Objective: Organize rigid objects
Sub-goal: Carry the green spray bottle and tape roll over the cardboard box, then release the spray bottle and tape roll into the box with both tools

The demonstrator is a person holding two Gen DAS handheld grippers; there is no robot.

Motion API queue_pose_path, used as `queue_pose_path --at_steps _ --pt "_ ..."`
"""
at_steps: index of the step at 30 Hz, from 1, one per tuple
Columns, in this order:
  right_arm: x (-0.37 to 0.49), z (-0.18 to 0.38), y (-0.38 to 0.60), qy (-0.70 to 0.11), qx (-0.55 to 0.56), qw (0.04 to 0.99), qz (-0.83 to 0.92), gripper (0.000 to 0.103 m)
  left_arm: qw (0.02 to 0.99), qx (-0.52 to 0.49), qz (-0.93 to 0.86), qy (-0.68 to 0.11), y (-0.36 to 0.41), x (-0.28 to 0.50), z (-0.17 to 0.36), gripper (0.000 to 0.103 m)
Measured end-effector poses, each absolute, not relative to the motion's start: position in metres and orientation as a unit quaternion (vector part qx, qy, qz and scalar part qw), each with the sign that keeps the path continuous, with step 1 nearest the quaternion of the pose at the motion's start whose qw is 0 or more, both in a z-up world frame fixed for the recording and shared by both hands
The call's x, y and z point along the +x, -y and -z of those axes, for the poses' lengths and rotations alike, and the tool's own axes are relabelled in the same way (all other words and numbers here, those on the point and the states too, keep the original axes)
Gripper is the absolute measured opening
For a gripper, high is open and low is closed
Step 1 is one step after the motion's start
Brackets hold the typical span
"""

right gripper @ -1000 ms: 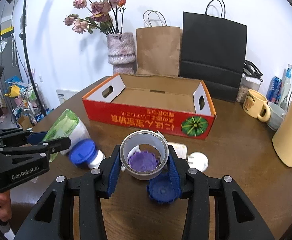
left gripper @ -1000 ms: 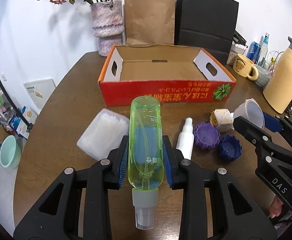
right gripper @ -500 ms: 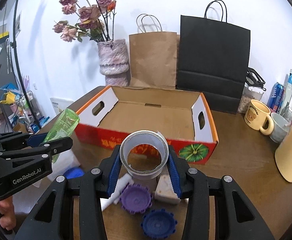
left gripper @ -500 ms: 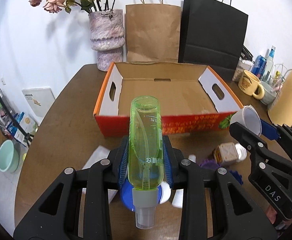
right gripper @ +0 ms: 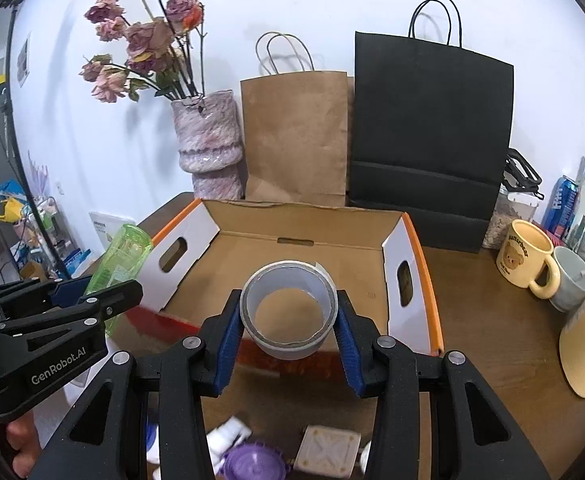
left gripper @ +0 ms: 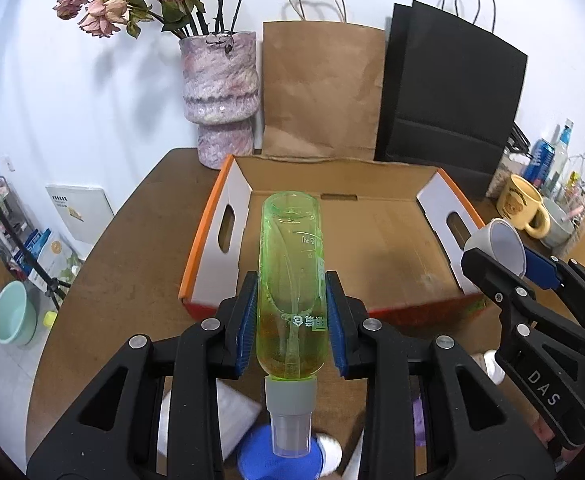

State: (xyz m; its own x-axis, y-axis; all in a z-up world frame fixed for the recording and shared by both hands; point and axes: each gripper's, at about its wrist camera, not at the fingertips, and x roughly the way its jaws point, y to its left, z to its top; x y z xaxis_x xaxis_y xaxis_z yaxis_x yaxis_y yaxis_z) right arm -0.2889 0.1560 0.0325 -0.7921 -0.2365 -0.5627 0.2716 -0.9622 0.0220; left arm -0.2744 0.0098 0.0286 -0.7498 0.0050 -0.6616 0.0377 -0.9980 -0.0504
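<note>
Two grippers, each clamped on one thing, held above the near edge of the cardboard box (left gripper: 372,240).

On the left, the left gripper (left gripper: 292,322) squeezes a green spray bottle (left gripper: 290,280) by its sides, cap toward the camera, base pointing over the box. To the right, the right gripper (right gripper: 288,322) clamps a roll of tape (right gripper: 288,312) by its outer rim. Below it on the table (right gripper: 472,312) lie a purple cap (right gripper: 252,462) and a small beige block (right gripper: 326,450).

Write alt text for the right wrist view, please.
A right hand-held gripper grips a roll of grey tape above an open, empty cardboard box on a brown table. The left hand-held gripper holds a green bottle.
</note>
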Motion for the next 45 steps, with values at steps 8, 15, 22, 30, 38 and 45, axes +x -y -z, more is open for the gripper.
queue_pose_path --at_steps 8,15,22,30,38,45 --pt "-0.323 -0.039 -0.156 -0.03 0.296 0.125 0.947 0.048 0.018 0.345 0.938 -0.032 -0.012 -0.304 -0.033 0.028" --pt "-0.35 -0.038 -0.157 -0.033 0.308 0.121 0.943 0.048 0.025 0.345 0.938 -0.025 -0.017 -0.33 -0.029 0.028" --pt "-0.375 -0.031 -0.16 -0.041 0.32 0.116 0.939 0.048 0.032 0.35 0.936 -0.019 -0.019 -0.356 -0.024 0.028" --pt "-0.394 -0.014 -0.161 -0.051 0.342 0.11 0.932 0.048 0.038 0.367 0.929 -0.01 -0.02 -0.377 -0.01 0.027" --pt "-0.399 -0.002 -0.161 -0.058 0.357 0.11 0.926 0.048 0.034 0.37 0.928 -0.003 -0.022 -0.379 -0.008 0.028" --pt "-0.405 0.005 -0.167 -0.051 0.376 0.102 0.92 0.068 0.058 0.348 0.936 -0.006 -0.015 -0.376 -0.017 0.091"
